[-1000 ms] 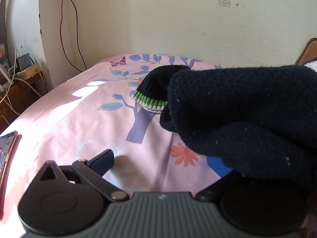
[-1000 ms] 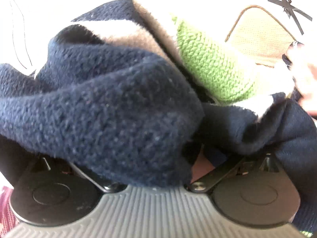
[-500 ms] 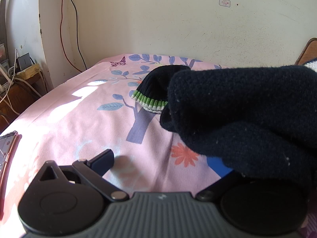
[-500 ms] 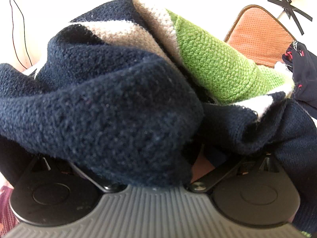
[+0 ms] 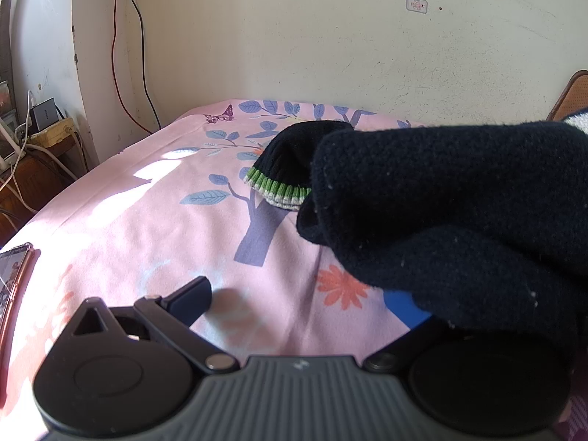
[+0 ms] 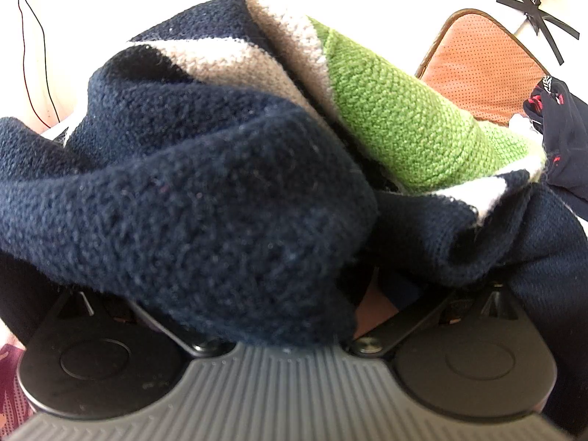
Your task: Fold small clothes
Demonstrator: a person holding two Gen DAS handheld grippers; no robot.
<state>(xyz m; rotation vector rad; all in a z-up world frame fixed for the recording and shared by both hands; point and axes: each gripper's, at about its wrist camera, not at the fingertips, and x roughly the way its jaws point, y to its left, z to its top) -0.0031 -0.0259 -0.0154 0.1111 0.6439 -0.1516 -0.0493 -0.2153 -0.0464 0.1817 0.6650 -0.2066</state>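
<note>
The sweater [image 6: 205, 191] is thick navy knit with beige, white and green bands, bunched on the bed [image 5: 147, 228]. It drapes over both claws: the left claw [image 5: 316, 294] stands apart; the right claw's [image 6: 294, 294] state cannot be told.

The left tool [image 5: 316, 305] sits low with fingers spread wide, while the right tool's [image 6: 290, 294] fingers are hidden.

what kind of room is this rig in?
Most likely a bedroom at home: the work surface looks like a bed under a pink floral bedsheet, set against a scuffed painted wall, with a phone lying at its edge and knitted clothes such as a dark sweater.
</note>
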